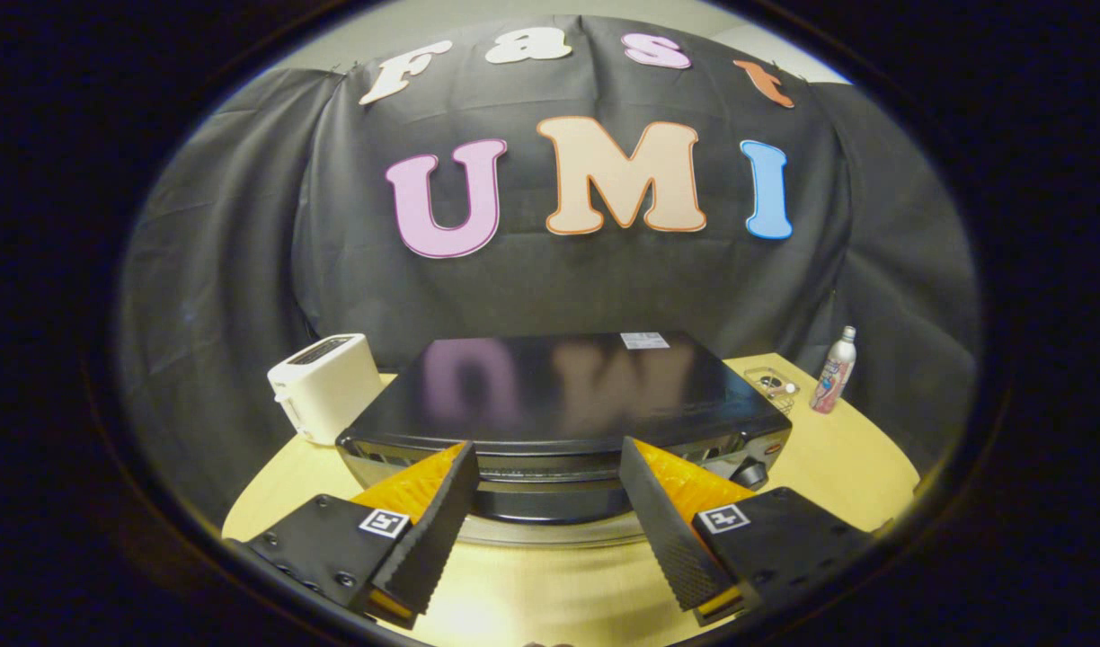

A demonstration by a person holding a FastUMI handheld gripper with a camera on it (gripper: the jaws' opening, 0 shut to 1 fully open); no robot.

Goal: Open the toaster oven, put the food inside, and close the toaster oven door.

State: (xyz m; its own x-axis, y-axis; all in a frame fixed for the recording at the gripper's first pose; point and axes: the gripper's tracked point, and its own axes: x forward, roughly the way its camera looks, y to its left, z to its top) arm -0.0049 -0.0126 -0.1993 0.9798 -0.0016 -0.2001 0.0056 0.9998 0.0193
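While the gripper (545, 467) is hovering low over the desk (838, 467), its fingers (429, 530) are standing spread apart and holding nothing. The toaster oven (559, 395) is sitting just ahead of them, its front edge lying between the two fingertips. From this high angle mostly the glossy dark top is showing; the door handle (550, 503) is appearing as a dark bar along the front, low between the fingers, and a control knob (749, 471) is sitting at the oven's right front corner, just beside the right finger.

The door is looking closed, as far as can be judged; no gap is showing along the front, though the door face itself is mostly hidden by the angle. So the opening step is reading as not yet done. The fingers are seeming to be lined up for the handle, but whether they are touching it cannot be told.

A white toaster (325, 385) is standing on the desk to the oven's left, close beside it. To the right, beyond the oven, a small clear tray (773, 385) is lying, with a bottle (834, 370) standing just past it. What the tray is holding is too small to identify, so the food is not being located with certainty.

Remaining: opening the door, loading the food, closing the door.
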